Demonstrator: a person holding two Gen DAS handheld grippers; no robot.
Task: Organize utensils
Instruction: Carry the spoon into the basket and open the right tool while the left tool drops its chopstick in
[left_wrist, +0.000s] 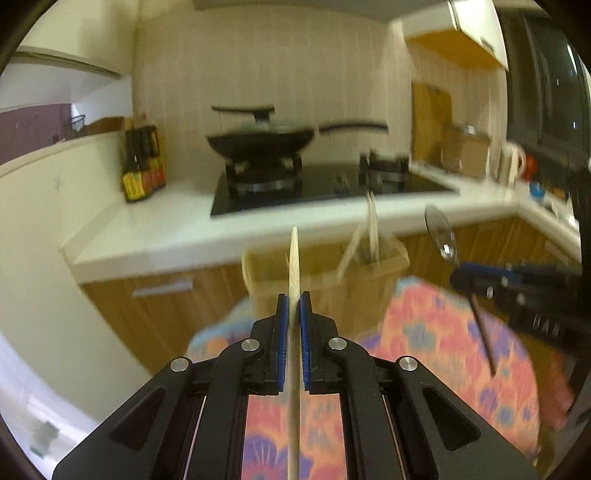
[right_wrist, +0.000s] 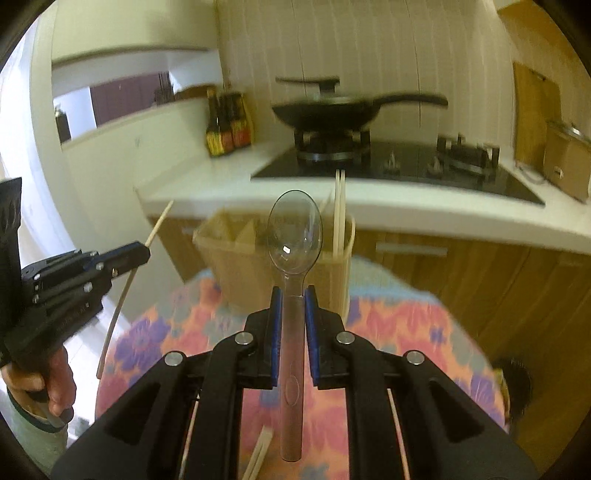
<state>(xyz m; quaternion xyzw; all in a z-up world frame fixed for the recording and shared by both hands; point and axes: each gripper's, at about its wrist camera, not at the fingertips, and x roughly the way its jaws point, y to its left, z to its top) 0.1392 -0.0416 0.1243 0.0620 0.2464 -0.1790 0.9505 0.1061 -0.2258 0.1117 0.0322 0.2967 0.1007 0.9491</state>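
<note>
A: What is hard to make out?

B: The holder (right_wrist: 258, 258) is blurred in both views; its dividers barely show. The spoon (right_wrist: 294, 236) is clear plastic, so its bowl covers part of the holder's rim. The chopstick (left_wrist: 294, 266) runs off the left view's lower edge.

A: And the grippers?

B: The left gripper (left_wrist: 294, 299) is clamped narrow on the chopstick, tip raised in front of the holder. The right gripper (right_wrist: 294, 291) is closed on the spoon's handle, bowl up. More chopsticks (right_wrist: 339, 221) stand in the holder's right compartment.

A: Room to move?

B: The holder sits at the far edge of the flowered cloth (right_wrist: 399, 321), near the bench (right_wrist: 424, 210). The two grippers are well apart.
</note>
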